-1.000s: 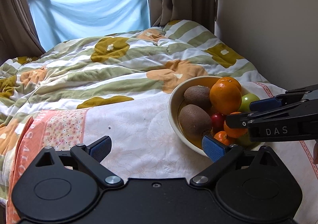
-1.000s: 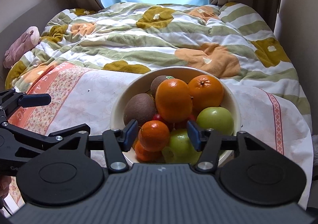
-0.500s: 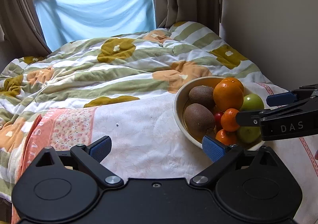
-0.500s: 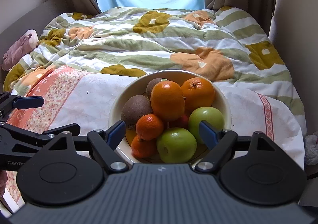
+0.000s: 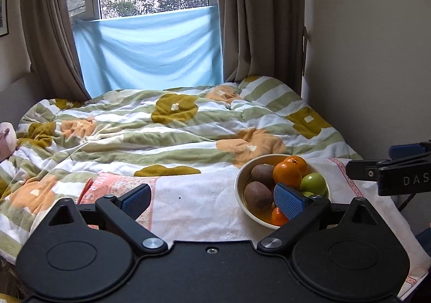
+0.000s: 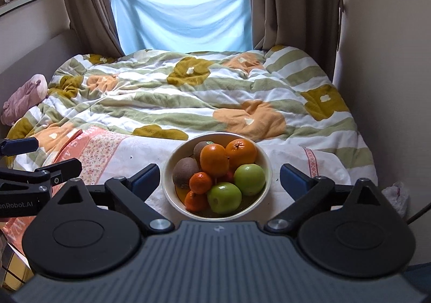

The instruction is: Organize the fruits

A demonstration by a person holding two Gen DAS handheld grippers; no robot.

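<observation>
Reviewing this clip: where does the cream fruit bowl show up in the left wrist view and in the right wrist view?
Left wrist: the fruit bowl sits lower right, partly behind the left gripper's right finger.
Right wrist: the fruit bowl is lower centre, between the open fingers of the right gripper.
Shared landmark: the blue cloth hung across the window.

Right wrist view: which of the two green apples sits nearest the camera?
The front apple, low in the bowl beside the mandarins; the other apple sits behind it, to the right.
</observation>
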